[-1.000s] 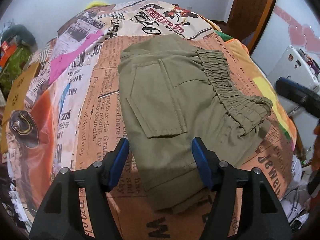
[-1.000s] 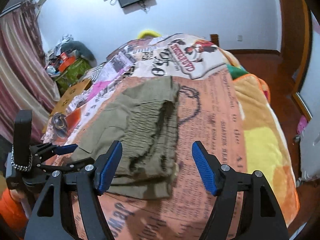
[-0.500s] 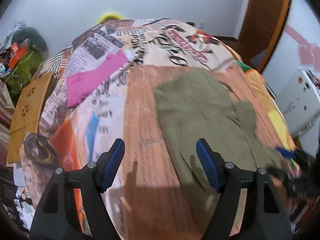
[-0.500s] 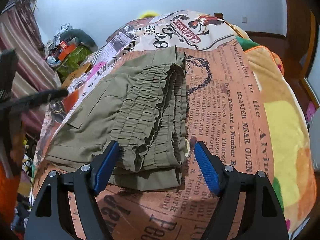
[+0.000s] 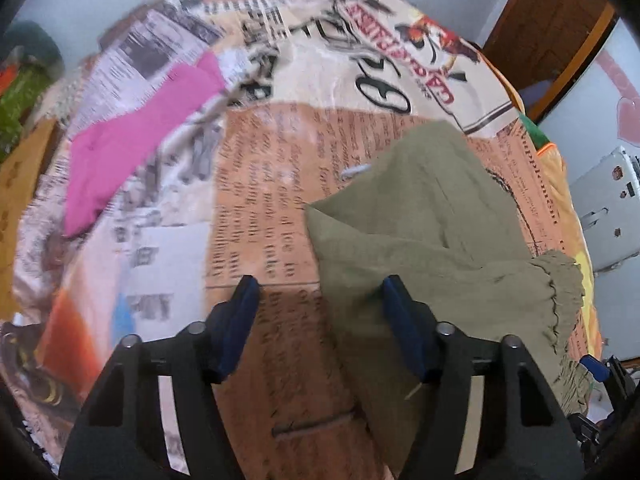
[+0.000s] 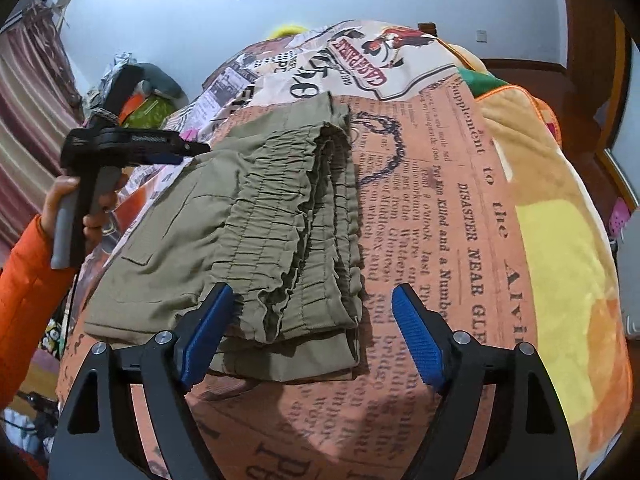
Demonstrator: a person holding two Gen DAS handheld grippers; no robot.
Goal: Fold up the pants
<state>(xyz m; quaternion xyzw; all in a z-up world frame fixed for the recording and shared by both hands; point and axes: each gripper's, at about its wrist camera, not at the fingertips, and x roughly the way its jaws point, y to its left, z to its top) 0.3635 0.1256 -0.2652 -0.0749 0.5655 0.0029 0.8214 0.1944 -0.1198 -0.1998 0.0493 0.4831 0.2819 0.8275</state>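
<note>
Olive pants [image 6: 192,216] lie folded on the newspaper-print bedspread [image 6: 460,220], their gathered elastic waistband [image 6: 280,220] stacked along the right side. My right gripper [image 6: 312,320] hovers low over the near corner of the waistband. Its jaws are opening, with that corner between them and the pads off the cloth. In the left wrist view the pants [image 5: 420,220] fill the right half. My left gripper [image 5: 320,320] hangs over their left edge with its jaws closing, gripping nothing. A hand in an orange sleeve holds the left gripper [image 6: 132,148] above the pants' far left side.
A pink cloth [image 5: 132,148] lies on the bed at the far left. Clutter and a curtain [image 6: 24,120] stand beyond the left side of the bed. A white appliance [image 5: 608,208] and a wooden door [image 5: 552,20] are on the right.
My left gripper swung leftwards off the middle of the pants, so they now sit at the right of its view. My right gripper sank closer to the waistband and its jaws widened.
</note>
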